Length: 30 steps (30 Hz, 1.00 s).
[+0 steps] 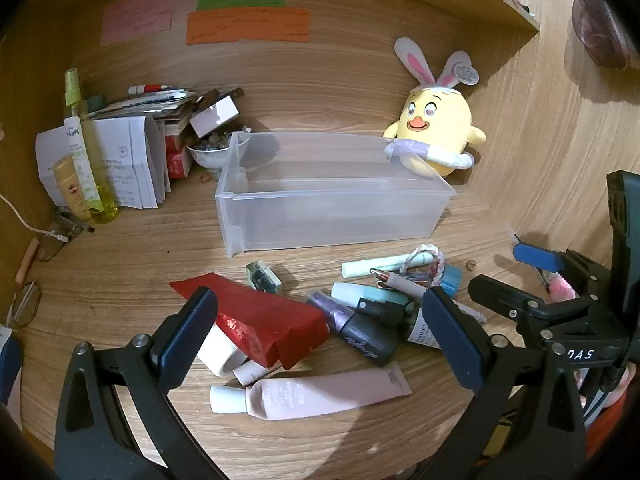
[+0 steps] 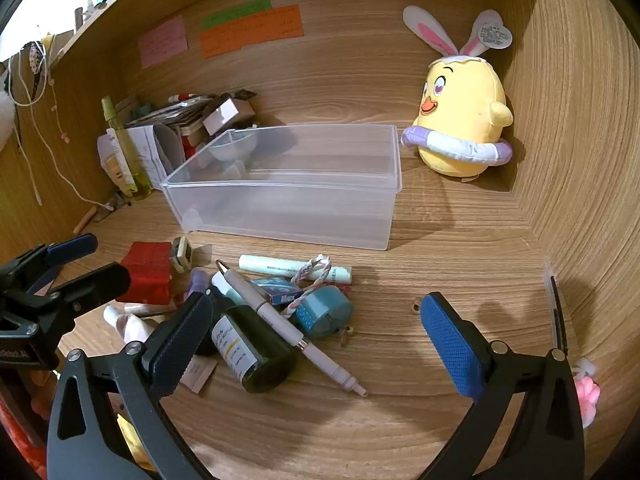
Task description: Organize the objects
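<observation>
A clear plastic bin (image 1: 328, 204) (image 2: 288, 196) stands empty on the wooden desk. In front of it lies a heap of small items: a red packet (image 1: 260, 320) (image 2: 148, 272), a pink tube (image 1: 320, 394), a dark bottle (image 1: 368, 336) (image 2: 256, 348), a white pen (image 2: 296, 332), a mint tube (image 1: 380, 266) (image 2: 288, 266) and a blue tape roll (image 2: 324, 312). My left gripper (image 1: 320, 336) is open above the red packet and tubes. My right gripper (image 2: 320, 340) is open above the bottle and pen. Both are empty.
A yellow chick plush (image 1: 436, 136) (image 2: 460, 120) sits at the back right. Papers, boxes, a bowl (image 1: 216, 152) and a yellow spray bottle (image 1: 86, 148) crowd the back left. Glasses (image 1: 24, 304) lie at the left edge. Wooden walls enclose the desk.
</observation>
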Motion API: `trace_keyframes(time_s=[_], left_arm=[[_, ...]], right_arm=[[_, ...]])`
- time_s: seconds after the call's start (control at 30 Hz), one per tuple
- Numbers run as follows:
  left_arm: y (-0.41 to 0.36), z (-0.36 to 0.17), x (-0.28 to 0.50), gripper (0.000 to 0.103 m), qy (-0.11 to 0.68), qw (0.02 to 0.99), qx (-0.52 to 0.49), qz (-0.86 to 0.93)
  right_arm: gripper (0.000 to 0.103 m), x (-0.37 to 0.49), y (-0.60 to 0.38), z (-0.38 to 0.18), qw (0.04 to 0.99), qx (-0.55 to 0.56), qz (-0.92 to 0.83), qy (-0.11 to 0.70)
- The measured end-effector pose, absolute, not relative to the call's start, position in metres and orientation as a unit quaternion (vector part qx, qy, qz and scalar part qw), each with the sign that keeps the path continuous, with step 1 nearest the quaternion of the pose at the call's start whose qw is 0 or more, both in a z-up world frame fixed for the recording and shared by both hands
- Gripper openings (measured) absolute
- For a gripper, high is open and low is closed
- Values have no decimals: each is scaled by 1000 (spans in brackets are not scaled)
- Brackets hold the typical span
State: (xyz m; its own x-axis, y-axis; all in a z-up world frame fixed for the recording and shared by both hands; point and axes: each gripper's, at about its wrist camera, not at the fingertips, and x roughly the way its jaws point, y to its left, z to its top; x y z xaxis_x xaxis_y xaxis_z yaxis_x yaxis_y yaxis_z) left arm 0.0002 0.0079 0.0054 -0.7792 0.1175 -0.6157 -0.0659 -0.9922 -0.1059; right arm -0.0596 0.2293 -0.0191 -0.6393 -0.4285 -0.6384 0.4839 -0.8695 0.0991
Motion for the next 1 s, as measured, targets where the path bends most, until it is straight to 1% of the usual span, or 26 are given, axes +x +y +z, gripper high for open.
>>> trace_keyframes(time_s=[0.47, 0.83, 1.0], left_arm=[[10, 4, -1, 103, -37, 43, -332, 941], [2, 3, -5, 103, -52, 62, -338, 938], [-1, 3, -9, 103, -50, 54, -341, 937]], right_arm=[[103, -57, 229, -18, 252, 339, -905, 43], [103, -61, 224, -11, 257, 328, -908, 48], [103, -65, 220, -10, 272, 332, -901, 59]])
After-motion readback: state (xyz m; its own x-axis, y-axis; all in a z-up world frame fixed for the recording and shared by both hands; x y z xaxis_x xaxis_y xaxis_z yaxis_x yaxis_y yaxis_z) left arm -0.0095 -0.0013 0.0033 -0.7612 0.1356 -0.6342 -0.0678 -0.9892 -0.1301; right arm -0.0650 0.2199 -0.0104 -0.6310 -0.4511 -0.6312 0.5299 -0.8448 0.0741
